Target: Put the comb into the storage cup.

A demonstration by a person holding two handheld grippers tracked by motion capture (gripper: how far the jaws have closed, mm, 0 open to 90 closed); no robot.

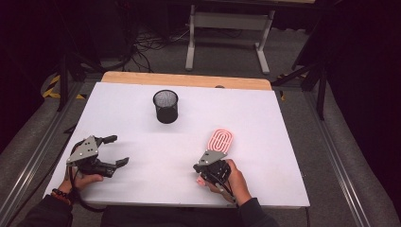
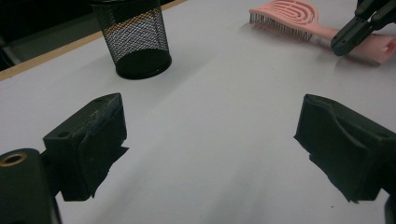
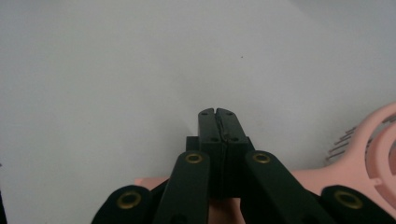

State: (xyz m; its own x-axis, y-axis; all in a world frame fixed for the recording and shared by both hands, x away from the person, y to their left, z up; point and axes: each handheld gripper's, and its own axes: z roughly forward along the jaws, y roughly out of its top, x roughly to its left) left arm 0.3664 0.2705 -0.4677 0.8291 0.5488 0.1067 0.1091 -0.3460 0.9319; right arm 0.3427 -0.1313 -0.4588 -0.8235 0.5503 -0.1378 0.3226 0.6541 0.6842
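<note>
fingers (image 2: 88, 144) of the left gripper (image 1: 105, 150) are spread wide with nothing between them, held low over the white surface (image 1: 142, 109) at its near left edge by a hand (image 1: 80, 179). further back, near the middle, a black mesh cup (image 1: 166, 106) is seen standing upright. to the right, a pink hairbrush (image 1: 220, 140) is laid flat on the surface, its bristled head pointing away and its handle toward the person. the right gripper (image 3: 218, 122) is pressed fully together, empty, its fingers set just above the brush handle; whether the handle is touched cannot be told.
</note>
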